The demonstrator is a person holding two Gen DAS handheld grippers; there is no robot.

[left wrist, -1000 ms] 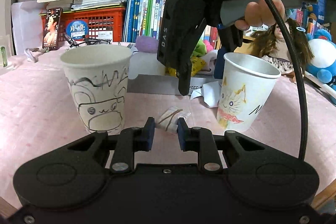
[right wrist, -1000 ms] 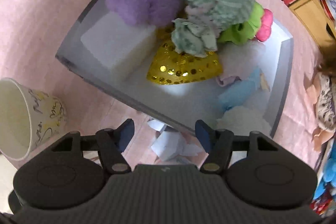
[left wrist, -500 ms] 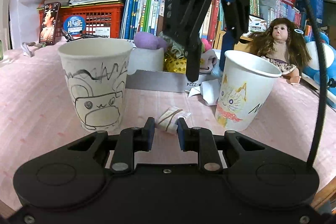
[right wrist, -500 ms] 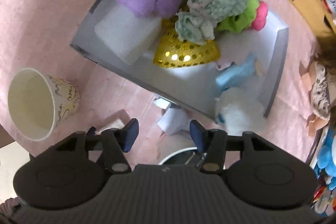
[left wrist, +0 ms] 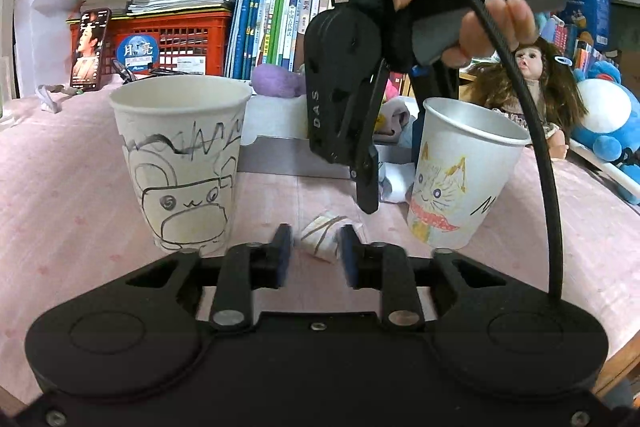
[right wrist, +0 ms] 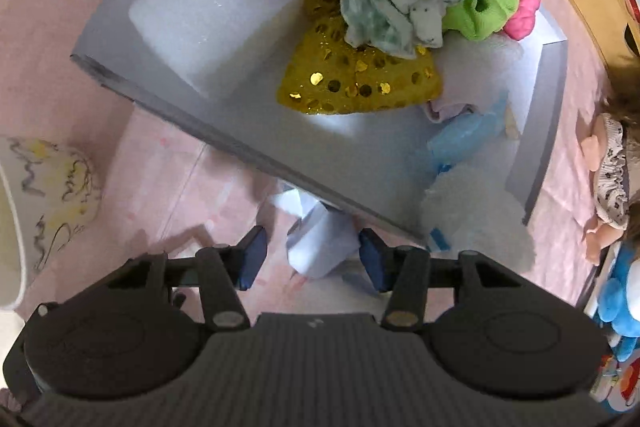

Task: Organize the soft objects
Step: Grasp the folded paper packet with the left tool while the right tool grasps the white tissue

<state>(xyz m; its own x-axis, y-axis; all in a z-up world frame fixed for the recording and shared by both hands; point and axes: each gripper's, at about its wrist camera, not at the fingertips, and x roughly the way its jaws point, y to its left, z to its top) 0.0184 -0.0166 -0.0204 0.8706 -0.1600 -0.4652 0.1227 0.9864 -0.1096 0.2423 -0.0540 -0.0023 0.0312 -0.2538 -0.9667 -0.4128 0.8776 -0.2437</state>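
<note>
The left gripper (left wrist: 313,250) jaws, just opening, are straddling a crumpled wrapper (left wrist: 325,235) lying on the pink surface (left wrist: 72,195), not pressing it. The right gripper (right wrist: 313,258) jaws, just closing, are bracketing crumpled white paper (right wrist: 320,243) without touching, the grey tray (right wrist: 248,147) just beyond.

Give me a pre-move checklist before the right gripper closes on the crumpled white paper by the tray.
1. Paper between the right gripper fingers: ok, the crumpled white paper sits in the gap.
2. Pads touching it: not ok, gaps show on both sides; the jaws have just been closing.
3. Clear of the grey tray: cannot tell, the paper lies against its front wall.
4. Left gripper out of the way: ok, it sits between the two cups, its jaws just opened around a small folded wrapper.
5. Cat cup upright: ok.
6. Bear cup upright: ok.
</note>
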